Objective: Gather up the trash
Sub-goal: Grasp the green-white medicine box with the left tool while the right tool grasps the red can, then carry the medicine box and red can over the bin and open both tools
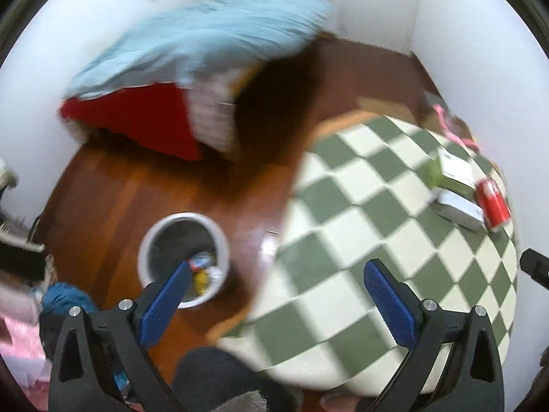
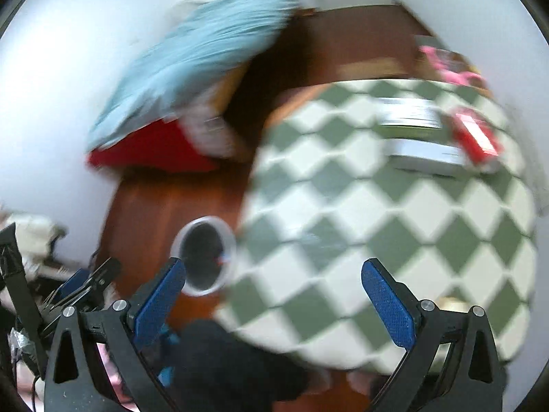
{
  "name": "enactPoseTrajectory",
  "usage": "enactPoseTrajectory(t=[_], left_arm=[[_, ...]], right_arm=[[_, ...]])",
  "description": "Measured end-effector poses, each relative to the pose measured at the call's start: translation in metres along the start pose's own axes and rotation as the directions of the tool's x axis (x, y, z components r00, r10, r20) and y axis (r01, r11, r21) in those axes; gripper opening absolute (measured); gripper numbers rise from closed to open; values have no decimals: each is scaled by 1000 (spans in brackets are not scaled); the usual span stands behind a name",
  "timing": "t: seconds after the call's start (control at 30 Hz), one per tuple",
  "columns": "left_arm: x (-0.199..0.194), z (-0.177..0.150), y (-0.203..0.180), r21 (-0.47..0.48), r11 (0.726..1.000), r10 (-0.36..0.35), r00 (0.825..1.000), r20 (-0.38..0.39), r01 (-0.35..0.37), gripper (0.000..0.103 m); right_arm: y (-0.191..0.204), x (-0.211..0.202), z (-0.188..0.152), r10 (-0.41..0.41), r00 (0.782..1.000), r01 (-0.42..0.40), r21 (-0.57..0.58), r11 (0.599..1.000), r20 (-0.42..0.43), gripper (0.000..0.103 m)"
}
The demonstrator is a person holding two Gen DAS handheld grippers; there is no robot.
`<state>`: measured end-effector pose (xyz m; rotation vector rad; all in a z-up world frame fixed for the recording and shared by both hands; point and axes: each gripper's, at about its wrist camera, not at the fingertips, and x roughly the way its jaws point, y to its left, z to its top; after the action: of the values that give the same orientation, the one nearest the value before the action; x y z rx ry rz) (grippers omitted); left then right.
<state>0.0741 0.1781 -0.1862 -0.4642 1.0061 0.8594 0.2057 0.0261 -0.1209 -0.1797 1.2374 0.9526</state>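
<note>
Blue-padded fingers [image 1: 173, 295] of the left gripper [image 1: 278, 286] stand wide apart with nothing between them, and the right gripper [image 2: 274, 283] shows the same: both pads spread wide, empty.

Both views are smeared by motion blur. A round table [image 1: 394, 240] covered in a green-and-white checked cloth fills the right half of each view; its curved near edge sweeps down from the upper middle to the bottom centre, and the left gripper's right finger and the right gripper's right finger both hang over the cloth. Left of that edge lies open reddish wooden floor [image 1: 113, 199], bounded farther back by a bed with a light blue cover [image 1: 206, 34] and a red cloth [image 1: 137, 120] hanging below it. Clutter crowds the lower left corner of each view.

On the floor just beside the table's edge stands a white round bin [image 1: 183, 259] with a dark inside and a few bits of coloured rubbish at its bottom. It sits directly beyond the left finger of each gripper.

On the far right part of the table lie a red can [image 1: 492, 204] on its side, touching a flat grey box [image 1: 458, 209], with a green-and-white carton [image 1: 453, 171] just behind them. All three are well apart from both pairs of fingers.
</note>
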Motion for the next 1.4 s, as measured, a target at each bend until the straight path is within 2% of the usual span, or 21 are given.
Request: enactPoseTrajectory(t=[0.17,0.3,0.4,0.53,0.67,0.7,0.73,0.8,0.87,1.03,1.1,1.23,1.4], left_arm=[[53,30,-93,115,993,-25,997,-72,33,103],[98,45,-148,197,980,33,993,-116,-9,103],[128,55,-172,235,971,76,987,-144,-40,103],[138,74,-188,222,974,73,987,-142,-40,103],[135,97,-203,210,978,38,990,-136,-9,103],[136,102,-208,210,978,25,991,-135,4,103],[135,108,-214,194,981,11,987,-158,20,103],[133,118,-226,192,979,-38,986,-164,70,103],[135,126,-241,201,973,-78,981,-180,114,103],[156,130,-283,258,948,-113,953,-280,188,103],[166,129,-295,276,943,-97,949,-299,183,103],[184,123,-311,324,938,-16,951,-308,121,103],[201,121,-311,319,941,5,940,-342,111,102]], right_arm=[[-114,3,43,-164,986,164,104,981,-10,103],[-185,27,91,-278,959,282,121,952,-52,103],[-225,55,125,-337,936,346,97,933,-100,103],[-249,96,162,-413,900,416,-7,909,-138,103],[-263,139,184,-406,891,402,-65,914,-205,103],[-267,146,186,-388,894,386,-55,921,-223,98],[-275,156,188,-357,898,362,-30,932,-257,84],[-284,161,186,-335,899,354,18,935,-282,75],[-294,154,184,-305,914,337,83,938,-269,75],[-332,124,180,-320,918,378,270,885,-235,75],[-344,122,178,-312,918,378,303,875,-246,75],[-355,130,176,-290,913,376,321,869,-286,76],[-356,133,176,-298,909,383,301,873,-293,76]])
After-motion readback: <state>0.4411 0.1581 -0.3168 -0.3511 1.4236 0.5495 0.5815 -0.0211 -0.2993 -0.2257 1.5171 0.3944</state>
